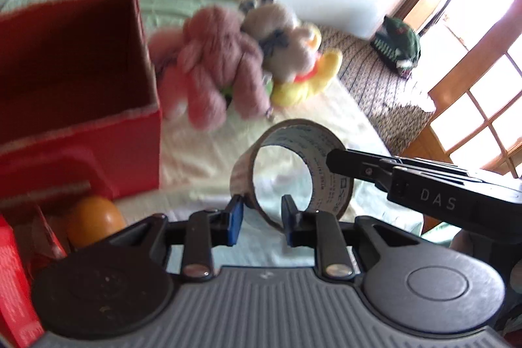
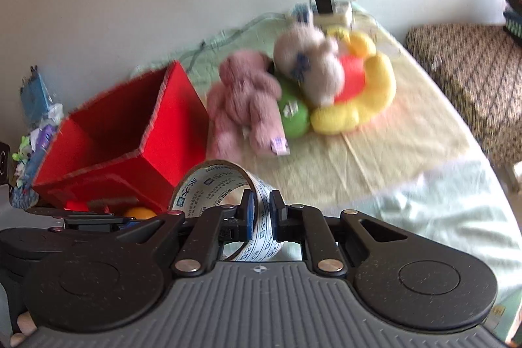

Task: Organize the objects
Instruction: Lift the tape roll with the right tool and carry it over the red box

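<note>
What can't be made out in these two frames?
- Red box floor: left wrist view, hidden by its front wall and dark.
- Orange ball: both views, partly behind the tool bodies.
- Tape roll print: blurred, unreadable.
- Plush toys: motion blur hides details.

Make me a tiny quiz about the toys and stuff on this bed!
1. True or false: the pink plush teddy bear sits inside the open red cardboard box.
2. The right gripper clamps: A) an orange ball, B) the printed packing tape roll, C) a power strip?
3. Which toy lies on the yellow plush toy?
Key: 1 false, it lies beside it; 2 B; 3 the beige plush bear.
</note>
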The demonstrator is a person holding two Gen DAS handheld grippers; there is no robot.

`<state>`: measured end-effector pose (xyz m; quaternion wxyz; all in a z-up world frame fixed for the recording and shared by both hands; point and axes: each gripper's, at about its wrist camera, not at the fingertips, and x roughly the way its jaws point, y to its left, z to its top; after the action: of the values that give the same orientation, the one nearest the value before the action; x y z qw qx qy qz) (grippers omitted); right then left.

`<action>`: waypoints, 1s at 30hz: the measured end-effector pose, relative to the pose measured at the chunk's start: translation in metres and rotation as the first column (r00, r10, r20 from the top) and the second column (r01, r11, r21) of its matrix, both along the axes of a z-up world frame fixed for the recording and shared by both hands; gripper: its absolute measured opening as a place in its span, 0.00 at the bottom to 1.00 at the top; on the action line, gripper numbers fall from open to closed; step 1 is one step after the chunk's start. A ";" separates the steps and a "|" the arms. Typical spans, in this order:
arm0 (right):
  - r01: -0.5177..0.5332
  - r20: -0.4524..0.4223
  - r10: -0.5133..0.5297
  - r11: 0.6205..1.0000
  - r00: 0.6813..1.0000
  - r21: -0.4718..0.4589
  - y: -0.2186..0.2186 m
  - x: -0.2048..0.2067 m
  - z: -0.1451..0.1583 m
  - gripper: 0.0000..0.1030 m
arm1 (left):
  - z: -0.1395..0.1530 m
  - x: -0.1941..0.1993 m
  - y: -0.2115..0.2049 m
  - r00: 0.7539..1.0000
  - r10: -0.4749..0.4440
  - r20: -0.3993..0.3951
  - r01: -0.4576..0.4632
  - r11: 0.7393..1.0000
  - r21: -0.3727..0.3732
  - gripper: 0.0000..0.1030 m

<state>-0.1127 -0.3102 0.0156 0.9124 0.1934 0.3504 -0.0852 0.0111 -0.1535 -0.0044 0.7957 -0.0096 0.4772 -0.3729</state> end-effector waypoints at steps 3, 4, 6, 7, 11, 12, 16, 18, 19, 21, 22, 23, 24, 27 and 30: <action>-0.022 0.079 0.024 0.999 0.997 -0.029 0.009 0.012 0.023 0.11 | 0.032 0.003 0.009 0.997 0.017 0.074 -0.014 0.999 -0.042 0.20; -0.032 0.102 0.036 0.999 0.994 -0.039 0.011 0.016 0.031 0.11 | 0.042 0.005 0.012 0.995 0.025 0.098 -0.020 0.999 -0.050 0.20; -0.059 0.144 0.067 0.997 0.987 -0.059 0.016 0.027 0.046 0.11 | 0.062 0.010 0.019 0.987 0.043 0.153 -0.034 0.998 -0.059 0.20; -0.074 0.165 0.085 0.995 0.983 -0.068 0.021 0.034 0.053 0.11 | 0.070 0.012 0.025 0.983 0.054 0.178 -0.043 0.997 -0.062 0.20; -0.145 0.213 0.163 0.984 0.963 -0.102 0.035 0.064 0.072 0.11 | 0.095 0.031 0.048 0.966 0.109 0.235 -0.095 0.993 -0.070 0.21; -0.163 0.219 0.185 0.980 0.958 -0.113 0.040 0.075 0.074 0.11 | 0.098 0.037 0.055 0.963 0.124 0.241 -0.109 0.991 -0.073 0.21; -0.241 0.184 0.262 0.962 0.947 -0.131 0.055 0.118 0.068 0.10 | 0.099 0.068 0.074 0.949 0.183 0.258 -0.177 0.983 -0.045 0.20; -0.265 0.138 0.279 0.958 0.950 -0.113 0.062 0.144 0.060 0.10 | 0.090 0.086 0.084 0.953 0.196 0.230 -0.194 0.981 -0.031 0.20; -0.279 0.109 0.290 0.955 0.951 -0.100 0.066 0.155 0.056 0.10 | 0.084 0.094 0.087 0.955 0.204 0.214 -0.204 0.979 -0.020 0.20; -0.299 0.050 0.304 0.950 0.951 -0.086 0.072 0.177 0.045 0.10 | 0.069 0.109 0.095 0.961 0.210 0.181 -0.214 0.977 0.000 0.20; -0.312 0.019 0.314 0.946 0.949 -0.086 0.077 0.185 0.039 0.10 | 0.062 0.116 0.097 0.963 0.211 0.165 -0.216 0.976 0.011 0.20; -0.319 -0.009 0.320 0.944 0.948 -0.088 0.082 0.194 0.033 0.10 | 0.055 0.125 0.099 0.966 0.212 0.150 -0.218 0.976 0.024 0.20; -0.328 -0.040 0.326 0.940 0.945 -0.096 0.086 0.202 0.027 0.10 | 0.048 0.132 0.099 0.969 0.209 0.132 -0.215 0.976 0.037 0.20; -0.358 -0.134 0.342 0.927 0.930 -0.114 0.098 0.223 0.008 0.10 | 0.024 0.153 0.100 0.977 0.197 0.082 -0.204 0.976 0.081 0.21; -0.382 -0.232 0.351 0.918 0.907 -0.107 0.104 0.243 -0.010 0.09 | 0.005 0.172 0.098 0.982 0.186 0.029 -0.189 0.975 0.121 0.21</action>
<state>0.1302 -0.2060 0.0052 0.8823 0.0451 0.4665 0.0425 0.1829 -0.0554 0.0002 0.8306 -0.0021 0.4892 -0.2661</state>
